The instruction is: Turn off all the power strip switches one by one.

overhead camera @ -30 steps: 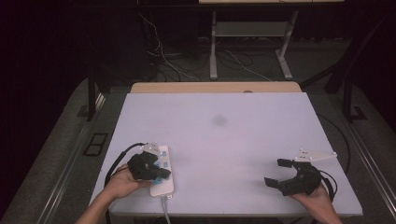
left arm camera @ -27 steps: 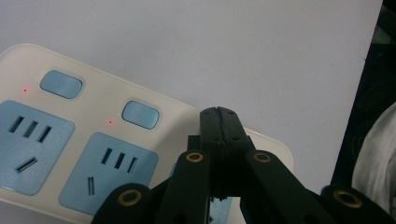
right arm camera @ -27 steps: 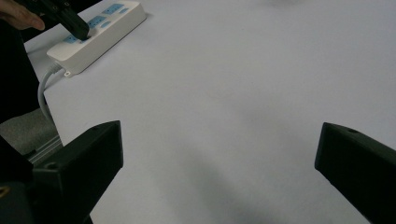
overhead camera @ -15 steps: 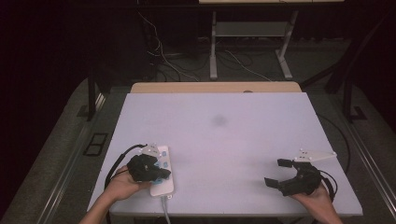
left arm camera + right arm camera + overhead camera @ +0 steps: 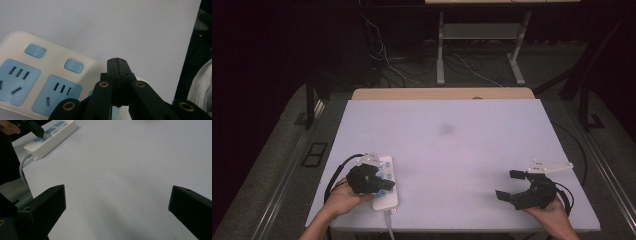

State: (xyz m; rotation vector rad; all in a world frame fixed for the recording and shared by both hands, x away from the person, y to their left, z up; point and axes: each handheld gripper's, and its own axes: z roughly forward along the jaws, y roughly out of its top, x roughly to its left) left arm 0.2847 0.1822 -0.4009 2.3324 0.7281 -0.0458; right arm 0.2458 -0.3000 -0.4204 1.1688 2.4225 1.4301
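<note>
Since the earlier frames we have barely shifted: our left gripper stays over the power strip at the table's near-left edge, jaws pressed together, gripping nothing; our right gripper waits wide open, empty

Power strip on the worktop at its near left corner, left claw over it; right claw near the near right corner, well apart.
</note>
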